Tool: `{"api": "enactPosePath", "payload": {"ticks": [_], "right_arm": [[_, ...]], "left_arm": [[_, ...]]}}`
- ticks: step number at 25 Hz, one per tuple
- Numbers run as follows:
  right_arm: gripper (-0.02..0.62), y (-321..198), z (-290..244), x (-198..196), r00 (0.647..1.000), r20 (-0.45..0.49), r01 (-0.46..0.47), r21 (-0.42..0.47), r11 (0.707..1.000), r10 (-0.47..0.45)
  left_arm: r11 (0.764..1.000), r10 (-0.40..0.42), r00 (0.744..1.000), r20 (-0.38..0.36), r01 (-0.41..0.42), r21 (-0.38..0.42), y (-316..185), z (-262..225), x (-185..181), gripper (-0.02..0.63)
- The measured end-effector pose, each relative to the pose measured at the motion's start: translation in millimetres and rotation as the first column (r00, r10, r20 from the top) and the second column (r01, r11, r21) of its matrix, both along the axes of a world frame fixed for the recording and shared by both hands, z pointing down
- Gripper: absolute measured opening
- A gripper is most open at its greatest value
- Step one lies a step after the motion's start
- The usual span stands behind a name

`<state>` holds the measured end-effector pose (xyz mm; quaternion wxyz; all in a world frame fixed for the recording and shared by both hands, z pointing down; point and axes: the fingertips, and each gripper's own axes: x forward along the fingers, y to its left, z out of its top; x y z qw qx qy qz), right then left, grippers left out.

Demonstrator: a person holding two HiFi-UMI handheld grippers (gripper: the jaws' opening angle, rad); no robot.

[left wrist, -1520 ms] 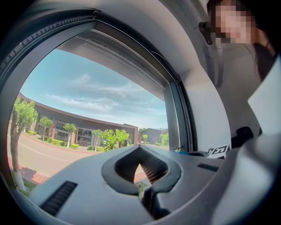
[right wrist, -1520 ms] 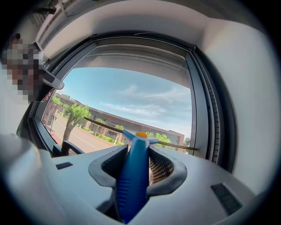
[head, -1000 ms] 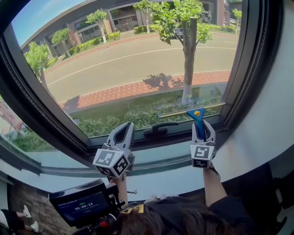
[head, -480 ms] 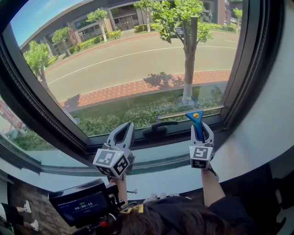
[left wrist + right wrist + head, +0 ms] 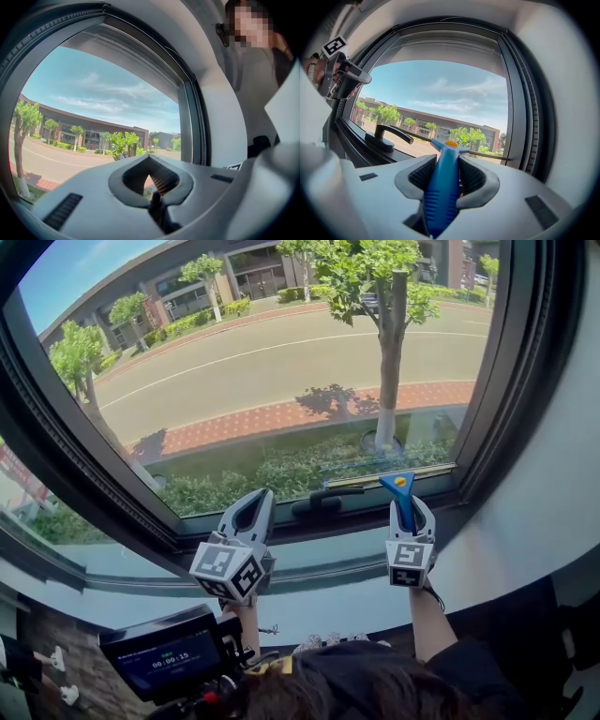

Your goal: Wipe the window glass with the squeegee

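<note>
Right claw [image 5: 405, 509] pinches the blue squeegee [image 5: 402, 491] by its handle. In the last second the blade has slid down to the bottom edge of the window glass [image 5: 262, 381], at 5 o'clock of the pane, so this downward stroke looks nearly done. Left claw [image 5: 246, 517] is pressed together on nothing, near 6 o'clock; count: one squeegee, two claws, one window handle [image 5: 324, 502].

right gripper [image 5: 410, 510] grips squeegee [image 5: 403, 493] | squeegee low on window glass [image 5: 281, 381] | left gripper [image 5: 246, 519] beside window handle [image 5: 323, 500]
</note>
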<state>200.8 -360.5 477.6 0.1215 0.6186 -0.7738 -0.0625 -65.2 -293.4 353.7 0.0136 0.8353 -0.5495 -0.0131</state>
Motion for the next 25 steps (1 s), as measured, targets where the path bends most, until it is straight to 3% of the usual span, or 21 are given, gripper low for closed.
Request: {"api": "enactPosePath", "payload": {"ticks": [11,16,20,25], "right_arm": [[0.143,1.2,1.6,-3.2,1.000,0.009,0.000,0.000,1.000,0.000],[0.143,-0.8,4.7,-3.1,1.000,0.003,0.007,0.000,1.000,-0.007],[0.143,14.6,-20.7,-7.5,0.997,0.050,0.049,0.042,0.998,-0.051],[0.143,24.2,-21.6,-22.2,0.991,0.053,0.121,0.045,0.992,-0.123]], "left_arm": [[1.000,-0.002,1.000,-0.006,0.002,-0.009,-0.5,0.6,6.5,0.002],[0.999,-0.010,1.000,0.006,0.010,0.032,1.9,-8.8,11.5,0.002],[0.998,-0.036,0.999,0.020,0.035,0.044,3.9,-14.2,15.1,0.002],[0.997,-0.073,0.997,0.025,0.072,0.013,5.0,12.4,11.0,0.002]]}}
